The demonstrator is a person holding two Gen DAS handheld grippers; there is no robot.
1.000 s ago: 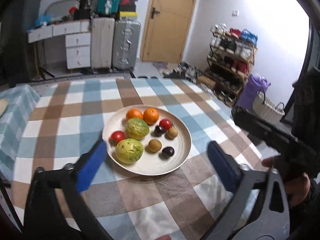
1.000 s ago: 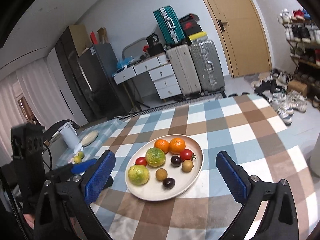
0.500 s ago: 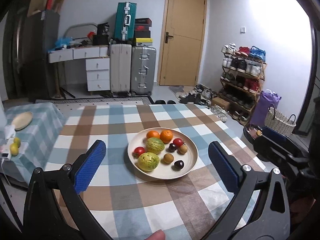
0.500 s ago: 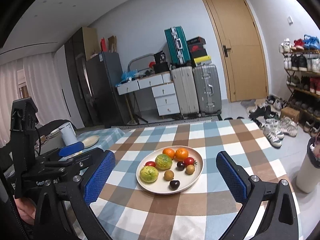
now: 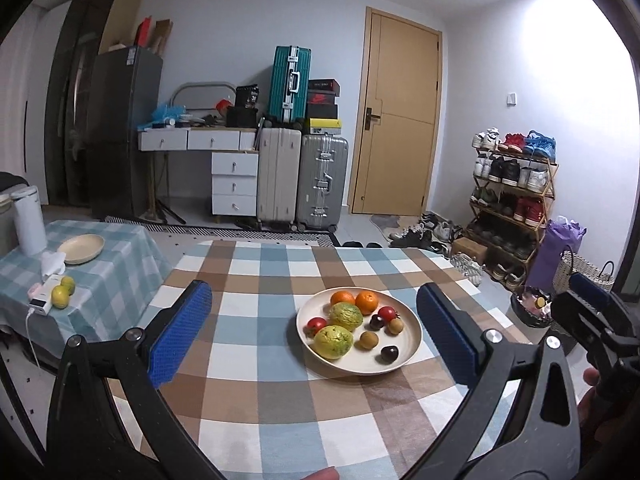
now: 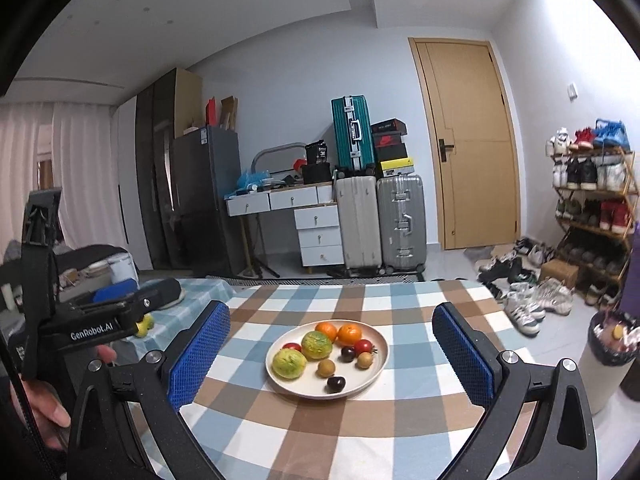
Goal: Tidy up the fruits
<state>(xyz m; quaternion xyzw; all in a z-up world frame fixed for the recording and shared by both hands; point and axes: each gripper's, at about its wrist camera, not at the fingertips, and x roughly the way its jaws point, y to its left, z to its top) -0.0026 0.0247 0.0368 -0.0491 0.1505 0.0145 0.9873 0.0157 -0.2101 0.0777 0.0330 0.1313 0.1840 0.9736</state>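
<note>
A cream plate sits on the checked tablecloth. It holds two oranges, two yellow-green fruits, two red tomatoes, two brown kiwis and two dark plums. My left gripper is open and empty, held above the near side of the table, with the plate between its blue pads. My right gripper is open and empty, also back from the plate. The right gripper shows at the right edge of the left wrist view.
A low side table at left carries an empty cream plate, two green-yellow fruits, a white kettle and a charger. A bin stands right of the table. Suitcases, drawers, a door and a shoe rack stand behind.
Both grippers have pulled back and risen from the plate, so it looks smaller and farther. Both stay open and empty. The fruits have not moved.
</note>
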